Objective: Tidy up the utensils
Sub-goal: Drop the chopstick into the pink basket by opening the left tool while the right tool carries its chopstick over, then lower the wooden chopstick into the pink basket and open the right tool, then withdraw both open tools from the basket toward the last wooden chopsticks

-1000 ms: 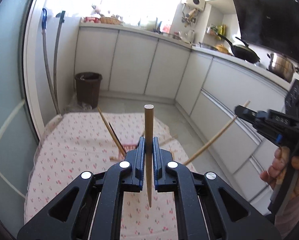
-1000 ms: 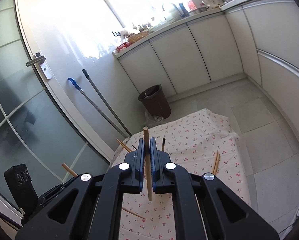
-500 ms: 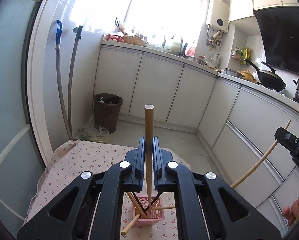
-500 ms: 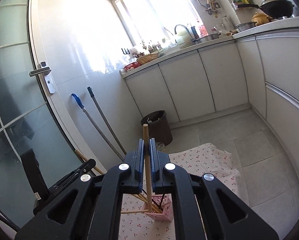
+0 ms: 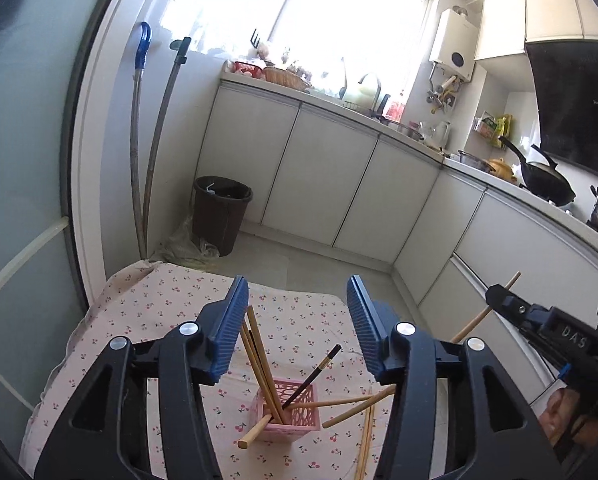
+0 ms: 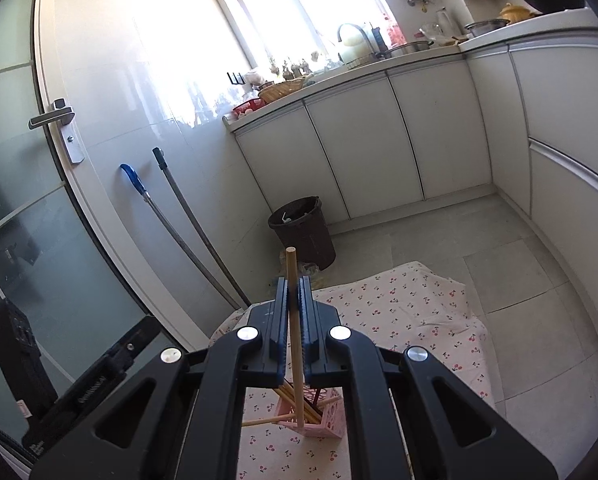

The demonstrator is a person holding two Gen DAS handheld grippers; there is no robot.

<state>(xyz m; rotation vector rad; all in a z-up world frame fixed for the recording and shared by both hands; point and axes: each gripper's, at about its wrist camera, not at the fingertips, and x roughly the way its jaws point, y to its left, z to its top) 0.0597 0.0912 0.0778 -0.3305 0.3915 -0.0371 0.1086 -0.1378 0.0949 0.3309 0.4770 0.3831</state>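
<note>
A pink lattice holder [image 5: 295, 414] stands on the cherry-print cloth [image 5: 159, 304] with several wooden chopsticks [image 5: 255, 344] and one dark chopstick [image 5: 319, 368] leaning in it. My left gripper [image 5: 297, 320] hangs above and just behind it. Its jaws are opening, and no chopstick is pressed between the pads. Loose wooden chopsticks [image 5: 365, 436] lie on the cloth right of the holder. My right gripper [image 6: 293, 308] is shut on an upright wooden chopstick [image 6: 291, 280] whose lower end hangs over the holder [image 6: 323, 420]. From the left wrist view, the right gripper [image 5: 499, 296] comes in from the right.
A brown bin [image 5: 221, 216] and two mop handles [image 5: 137, 140] stand by the wall beyond the cloth. White cabinets [image 5: 319, 184] line the back and right. A glass door [image 6: 27, 200] is on the left. A hand [image 5: 559, 420] holds the right tool.
My left jaws have opened and the wooden chopstick they held now stands in the pink holder. Both views have swung up from the cloth, and the right gripper has come nearer the holder.
</note>
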